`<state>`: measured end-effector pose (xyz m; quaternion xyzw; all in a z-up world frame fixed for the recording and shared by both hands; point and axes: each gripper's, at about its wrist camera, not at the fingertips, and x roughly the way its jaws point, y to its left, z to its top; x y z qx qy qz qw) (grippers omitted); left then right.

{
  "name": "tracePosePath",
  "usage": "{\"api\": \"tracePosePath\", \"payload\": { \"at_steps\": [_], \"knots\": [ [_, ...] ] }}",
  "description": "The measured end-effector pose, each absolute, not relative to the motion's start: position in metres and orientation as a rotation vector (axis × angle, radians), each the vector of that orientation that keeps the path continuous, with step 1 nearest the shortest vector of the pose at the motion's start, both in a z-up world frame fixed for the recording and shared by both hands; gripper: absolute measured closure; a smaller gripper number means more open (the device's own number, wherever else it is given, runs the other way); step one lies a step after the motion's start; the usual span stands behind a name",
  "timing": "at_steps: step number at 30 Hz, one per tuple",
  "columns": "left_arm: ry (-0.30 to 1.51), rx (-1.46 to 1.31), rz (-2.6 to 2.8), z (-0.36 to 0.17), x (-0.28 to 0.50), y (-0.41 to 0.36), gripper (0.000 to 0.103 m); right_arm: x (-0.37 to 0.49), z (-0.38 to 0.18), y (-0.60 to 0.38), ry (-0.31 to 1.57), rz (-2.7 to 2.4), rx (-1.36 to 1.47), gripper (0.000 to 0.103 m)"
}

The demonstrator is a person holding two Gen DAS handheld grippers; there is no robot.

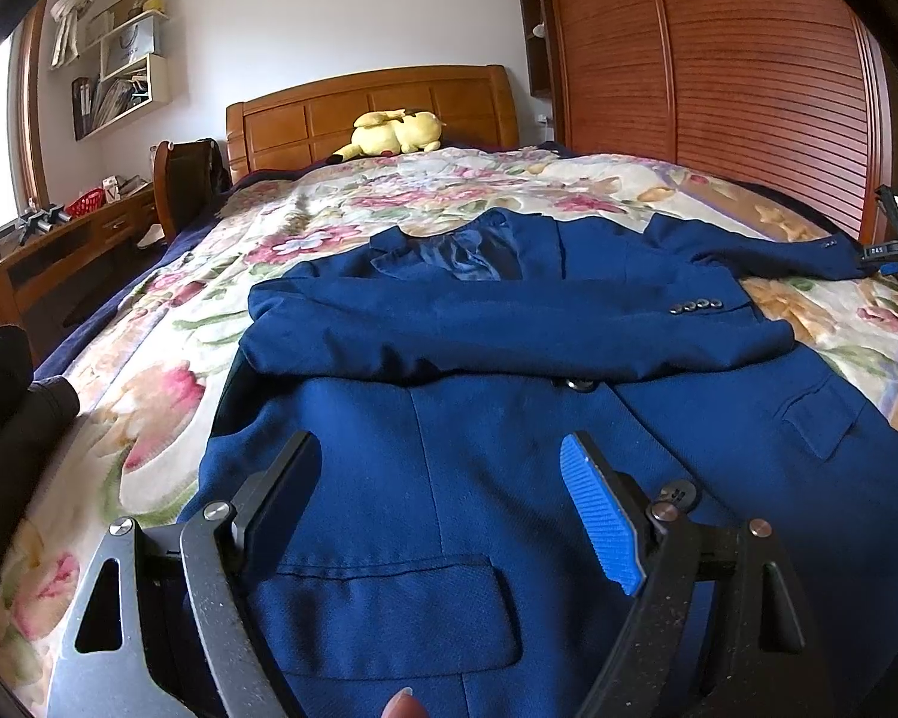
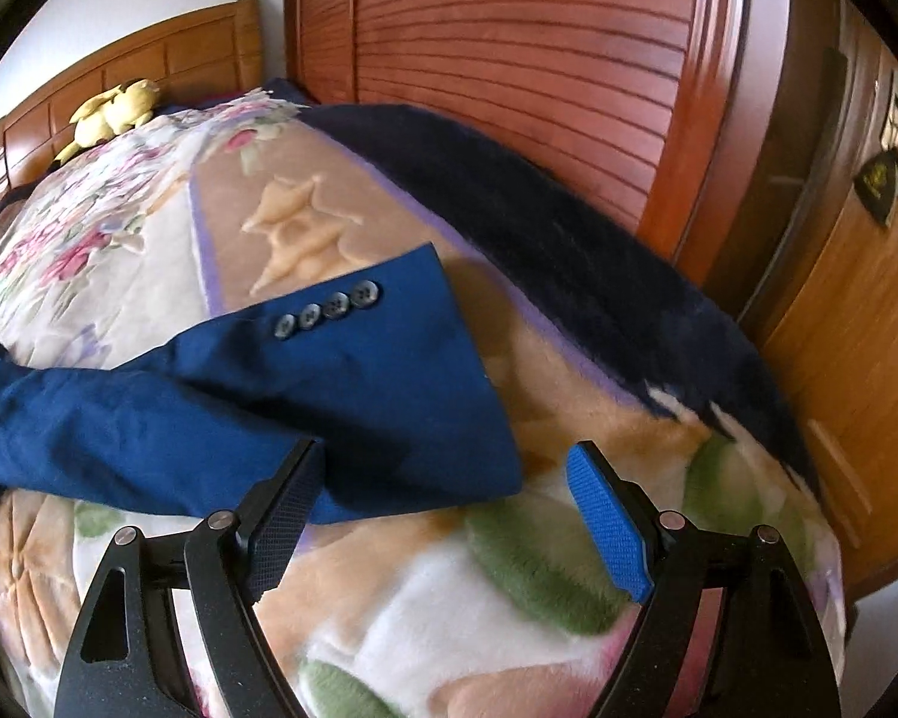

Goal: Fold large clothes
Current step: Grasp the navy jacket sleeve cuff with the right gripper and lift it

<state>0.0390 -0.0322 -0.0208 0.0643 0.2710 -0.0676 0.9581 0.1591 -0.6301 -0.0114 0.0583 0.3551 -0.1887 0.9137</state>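
A blue jacket (image 1: 509, 419) lies face up on the bed, spread across the flowered blanket (image 1: 167, 323), collar toward twelve o'clock. One sleeve (image 1: 509, 323) is folded straight across the chest, its four cuff buttons (image 1: 695, 306) ending near three o'clock; the other sleeve (image 2: 269, 395) stretches out sideways toward the bed's edge, flat on the blanket, cuff cut square and also bearing four grey buttons (image 2: 332, 306). Two flap pockets show on the lower front (the nearer one (image 1: 389, 604) sits under the left claw).

The left claw (image 1: 443, 514) hangs over the jacket's hem with its jaws wide apart, gripping nothing. The right claw (image 2: 443, 520) hovers at the outstretched cuff, jaws wide apart and empty, the cuff's corner lying just between them.

Behind, at twelve o'clock, stand a wooden headboard (image 1: 371, 113) and a yellow plush toy (image 1: 392, 133); a slatted wooden wardrobe (image 1: 718, 72) fills two o'clock, and a shelf (image 1: 123, 90) and desk (image 1: 60, 245) sit at ten.
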Motion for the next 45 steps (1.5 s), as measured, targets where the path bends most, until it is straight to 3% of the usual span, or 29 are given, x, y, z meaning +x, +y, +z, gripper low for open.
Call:
{"api": "tracePosePath", "payload": {
  "at_steps": [1,4,6,9,11,27,36,45],
  "knots": [
    [0.549,0.13,-0.137,-0.021,0.039,-0.032,0.02,0.16,-0.013,-0.63,0.743,-0.386,0.118,0.019],
    [0.549,0.129,-0.137,-0.021,0.039,-0.032,0.02,0.159,-0.016,-0.627,0.766,-0.361,0.103,0.033],
    [0.548,0.128,-0.137,-0.021,0.039,-0.032,0.02,0.163,-0.017,-0.622,0.77,-0.336,0.08,0.058],
    [0.545,0.13,-0.136,-0.021,0.039,-0.033,0.02,0.159,-0.013,-0.612,0.764,-0.29,0.039,0.087],
    [0.542,0.131,-0.136,-0.021,0.038,-0.033,0.02,0.152,-0.005,-0.601,0.743,-0.29,-0.011,0.09],
    [0.515,0.027,-0.195,-0.002,0.023,-0.012,0.02,0.059,0.148,-0.5,0.379,-0.291,-0.195,0.092],
    [0.497,0.007,-0.212,0.007,0.011,0.0,0.02,0.016,0.185,-0.398,0.269,-0.154,-0.325,0.092],
    [0.453,-0.033,-0.215,0.021,-0.005,0.023,0.02,-0.021,0.184,-0.305,0.199,0.029,-0.435,0.092]
  ]
}}
